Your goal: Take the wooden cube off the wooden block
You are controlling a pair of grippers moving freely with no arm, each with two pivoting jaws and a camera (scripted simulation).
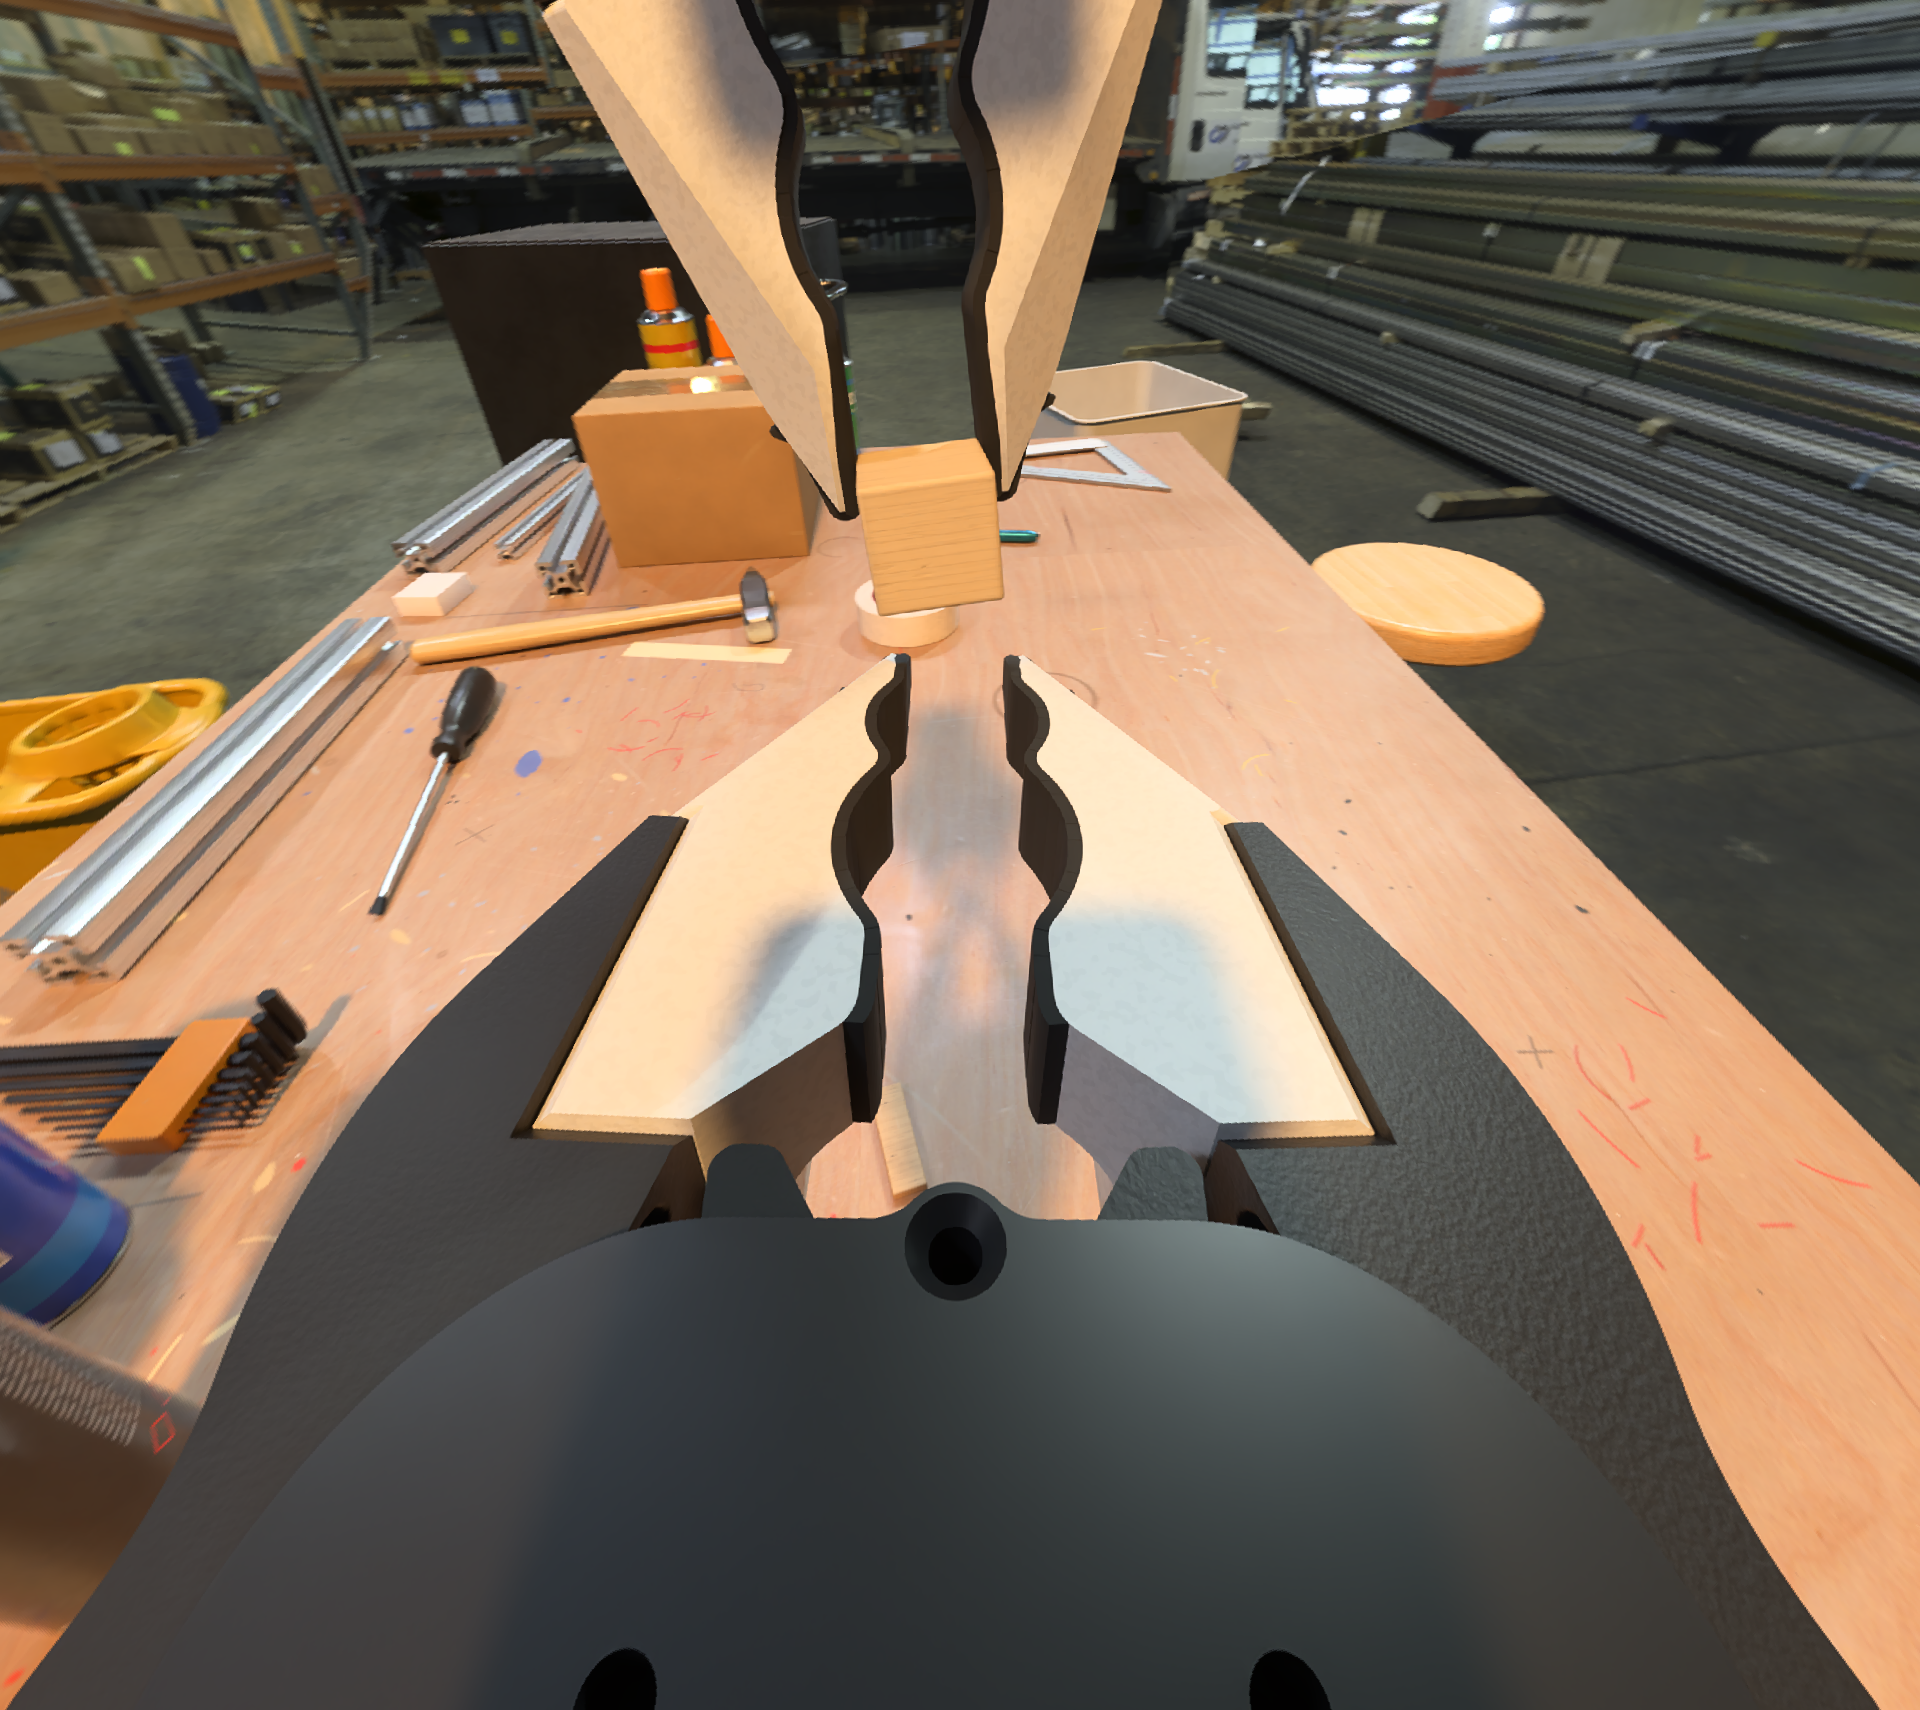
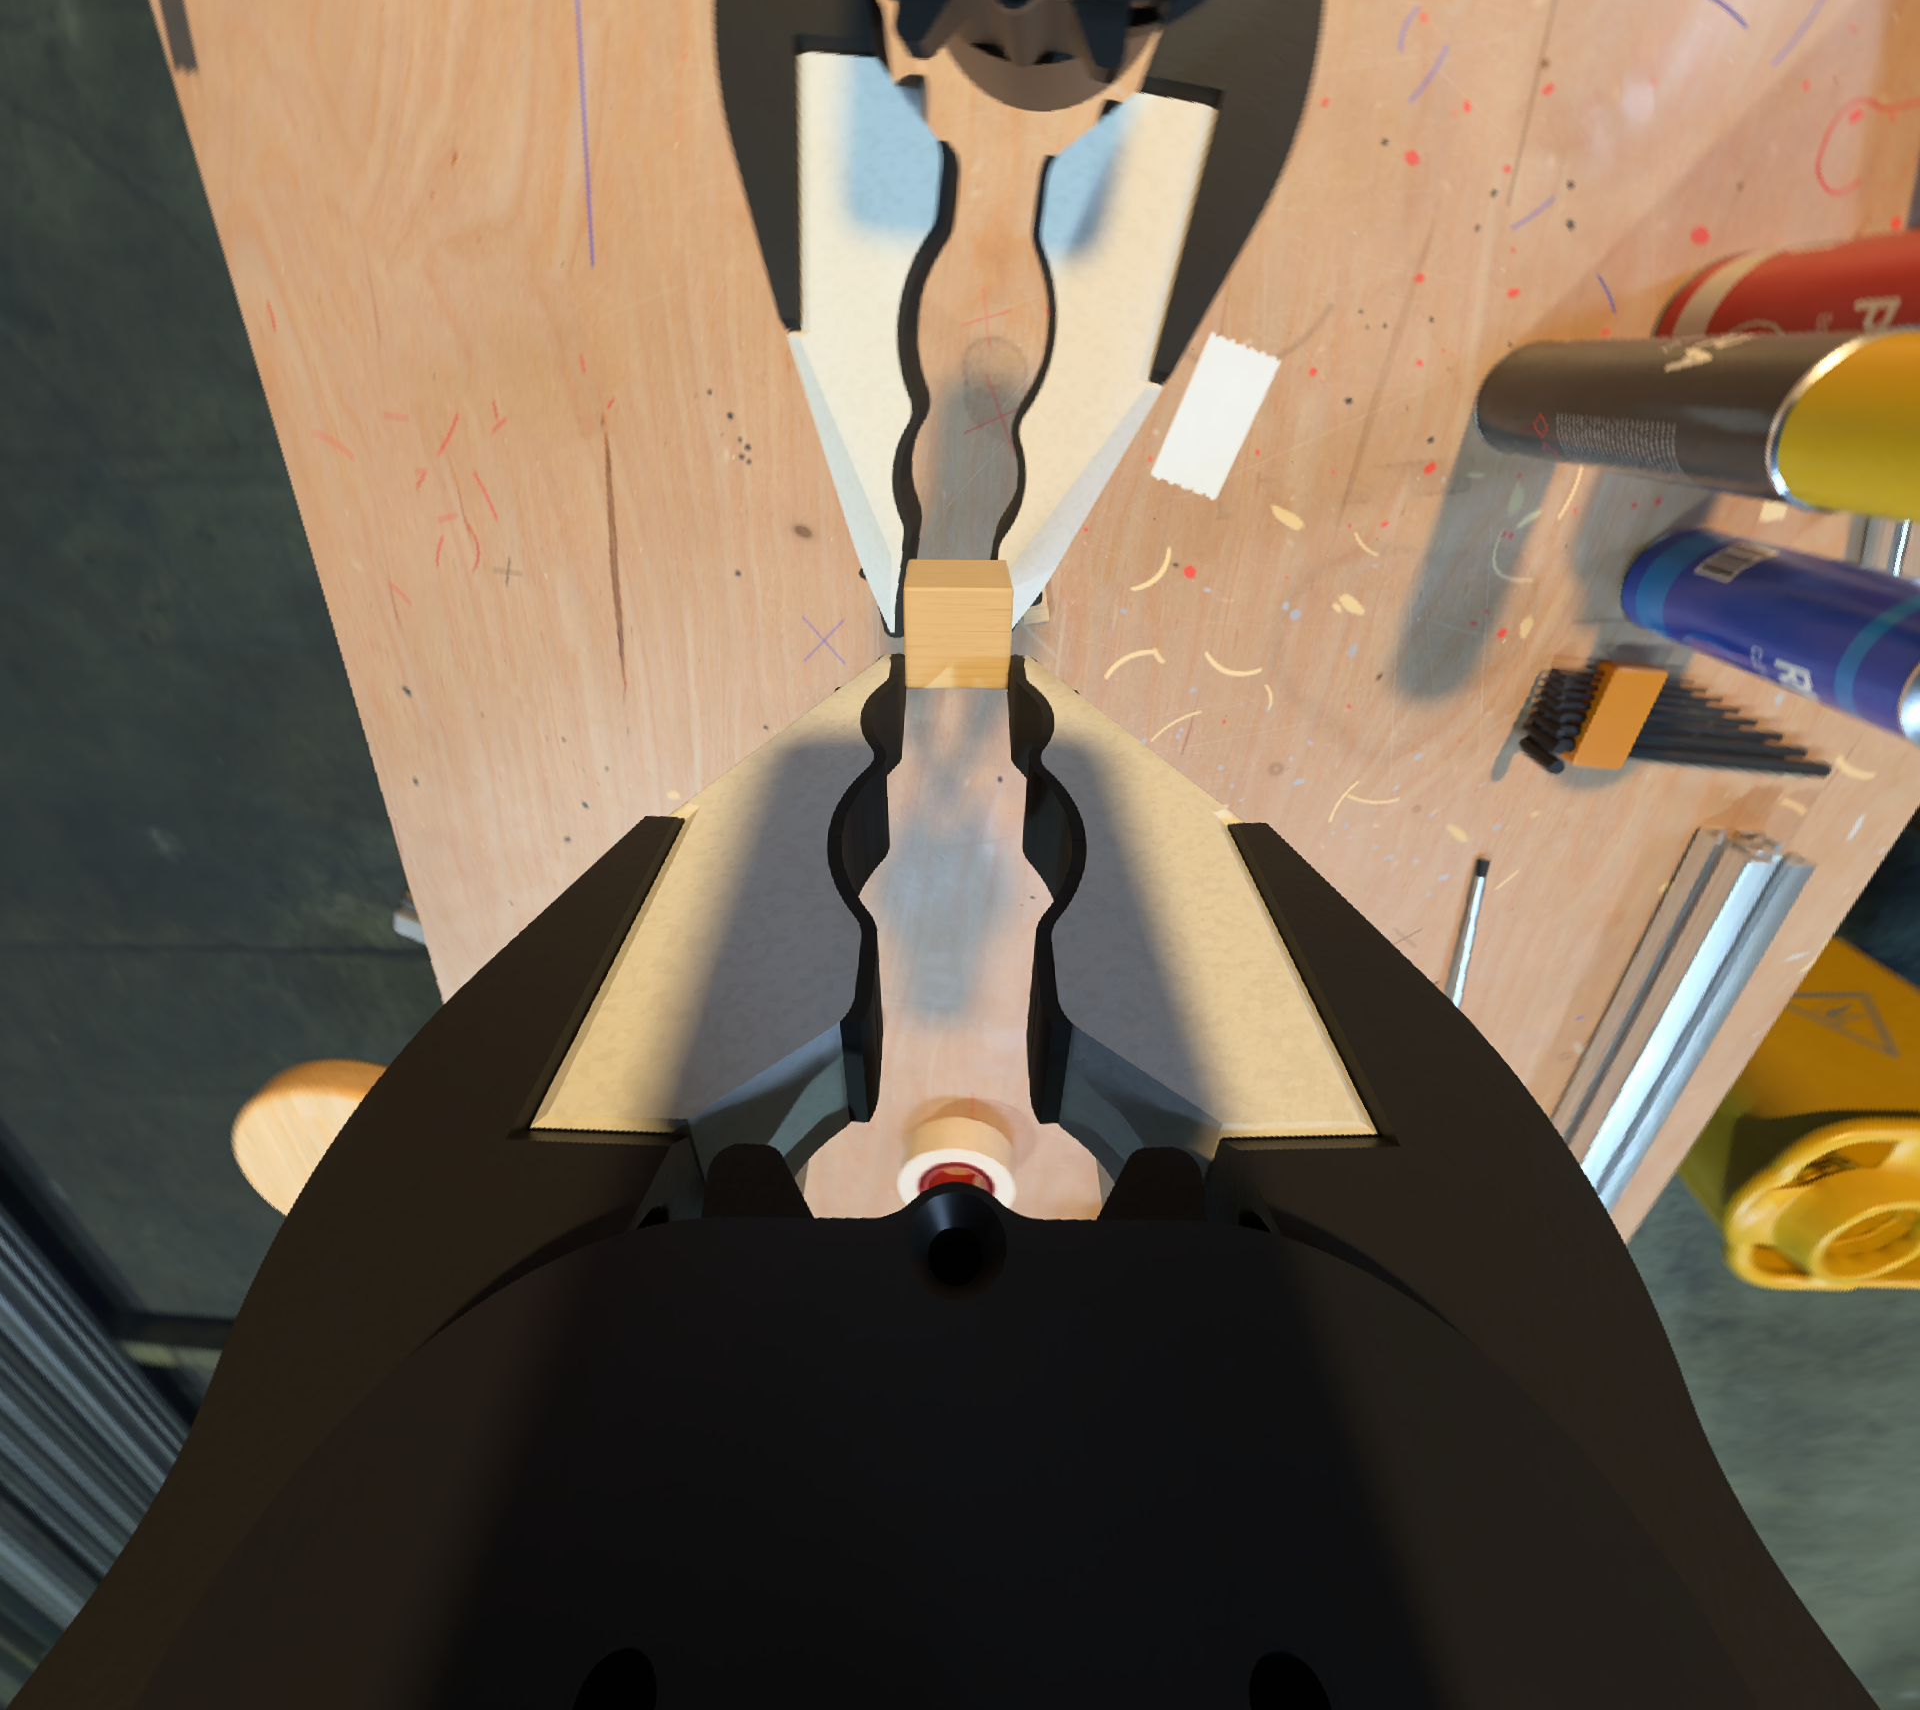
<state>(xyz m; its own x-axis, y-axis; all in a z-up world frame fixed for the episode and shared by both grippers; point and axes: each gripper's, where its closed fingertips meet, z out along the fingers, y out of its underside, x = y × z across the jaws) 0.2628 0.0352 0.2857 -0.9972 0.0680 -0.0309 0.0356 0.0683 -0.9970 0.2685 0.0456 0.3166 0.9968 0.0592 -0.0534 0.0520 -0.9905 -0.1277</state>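
My right gripper is shut on the light wooden cube, pinching it by its sides at the fingertips. In the left wrist view the right gripper comes down from above and holds the cube clear of the workbench. My left gripper is low over the bench, just in front of and below the cube, jaws apart with nothing between the tips. Its fingers show under the cube in the right wrist view. A sliver of wood, perhaps the wooden block, lies under the left gripper.
Beyond the cube are a tape roll, a hammer, a cardboard box and a beige bin. At left lie a screwdriver, aluminium rails and hex keys. Spray cans lie nearby. A round stool stands at right.
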